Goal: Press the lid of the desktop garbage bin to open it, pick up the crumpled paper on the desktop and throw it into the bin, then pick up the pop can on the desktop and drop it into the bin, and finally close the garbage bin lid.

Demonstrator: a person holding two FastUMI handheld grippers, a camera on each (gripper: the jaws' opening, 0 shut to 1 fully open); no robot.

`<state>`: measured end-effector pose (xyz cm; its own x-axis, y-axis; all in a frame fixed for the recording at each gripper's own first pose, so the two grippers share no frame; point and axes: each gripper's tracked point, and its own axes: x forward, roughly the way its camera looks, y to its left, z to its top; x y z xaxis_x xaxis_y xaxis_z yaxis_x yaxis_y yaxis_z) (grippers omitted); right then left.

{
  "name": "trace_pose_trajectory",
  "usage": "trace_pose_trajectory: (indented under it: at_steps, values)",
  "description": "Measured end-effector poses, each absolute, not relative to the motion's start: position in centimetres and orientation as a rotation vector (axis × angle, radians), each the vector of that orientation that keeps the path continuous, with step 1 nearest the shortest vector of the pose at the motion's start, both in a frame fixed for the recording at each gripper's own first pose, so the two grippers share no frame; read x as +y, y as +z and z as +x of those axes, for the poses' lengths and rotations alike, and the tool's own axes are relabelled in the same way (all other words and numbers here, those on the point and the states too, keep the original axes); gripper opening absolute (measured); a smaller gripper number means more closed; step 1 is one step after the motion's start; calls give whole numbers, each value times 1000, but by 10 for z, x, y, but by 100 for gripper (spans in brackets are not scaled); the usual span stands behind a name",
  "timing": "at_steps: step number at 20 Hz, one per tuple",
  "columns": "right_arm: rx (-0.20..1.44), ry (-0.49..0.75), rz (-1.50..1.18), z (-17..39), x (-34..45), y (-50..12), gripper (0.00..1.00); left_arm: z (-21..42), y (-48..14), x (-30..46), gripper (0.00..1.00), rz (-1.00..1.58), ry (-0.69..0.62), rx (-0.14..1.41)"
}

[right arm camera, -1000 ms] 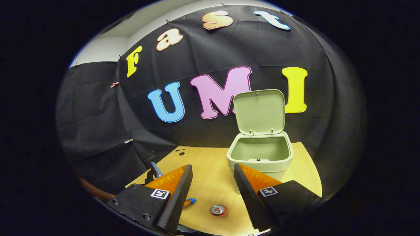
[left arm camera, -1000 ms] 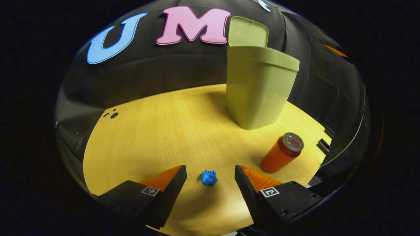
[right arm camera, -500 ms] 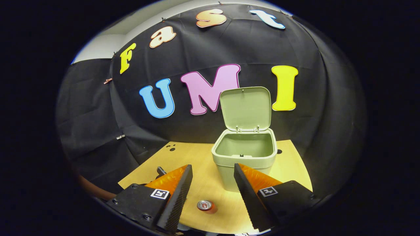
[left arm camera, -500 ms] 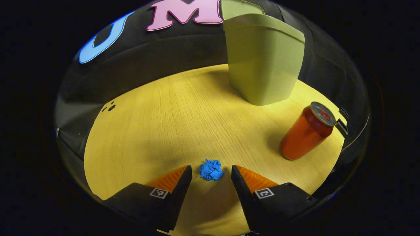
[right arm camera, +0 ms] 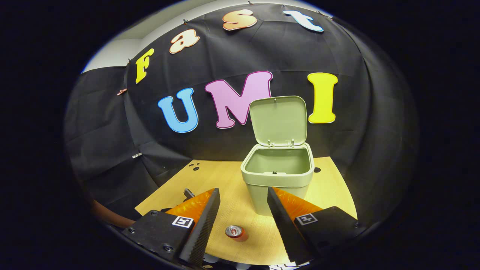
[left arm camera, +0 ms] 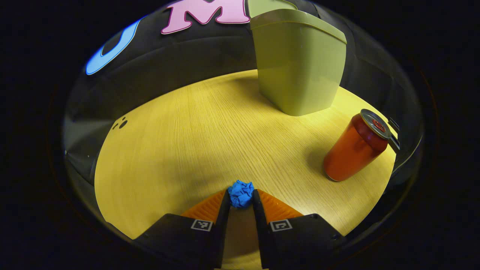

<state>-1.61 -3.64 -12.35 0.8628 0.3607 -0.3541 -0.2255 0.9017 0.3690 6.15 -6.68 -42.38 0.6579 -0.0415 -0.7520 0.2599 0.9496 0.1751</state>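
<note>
Pinching crumpled paper (left arm camera: 240, 193): left tongs (left arm camera: 240, 198) | right tongs (right arm camera: 240, 204) spread | bin (right arm camera: 278, 176) lid up, floor hidden

text: none legible | pop can (left arm camera: 354, 149) top: print too small | tongs: square code markers only

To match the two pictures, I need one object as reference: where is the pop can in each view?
Left gripper view: the pop can stands at the right, on the table.
Right gripper view: the pop can is at bottom centre, seen from above.
Shared landmark: the green bin, beyond the can.
</note>
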Motion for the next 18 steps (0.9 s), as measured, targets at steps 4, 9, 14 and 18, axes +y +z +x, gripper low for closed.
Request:
trace_pose_trajectory:
  at_steps: [4,9,14,18]
  values:
    - [439,305,339,-17,-37,-127,83,64,-409,-68,35,266,-184,807]
    - [443,308,341,-16,-37,-132,83,75,-356,-75,37,219,-190,714]
    - [453,313,347,-17,-33,-138,83,98,-272,-96,37,178,-226,551]
    - [460,314,338,-18,-30,-143,83,116,-205,-117,37,145,-265,431]
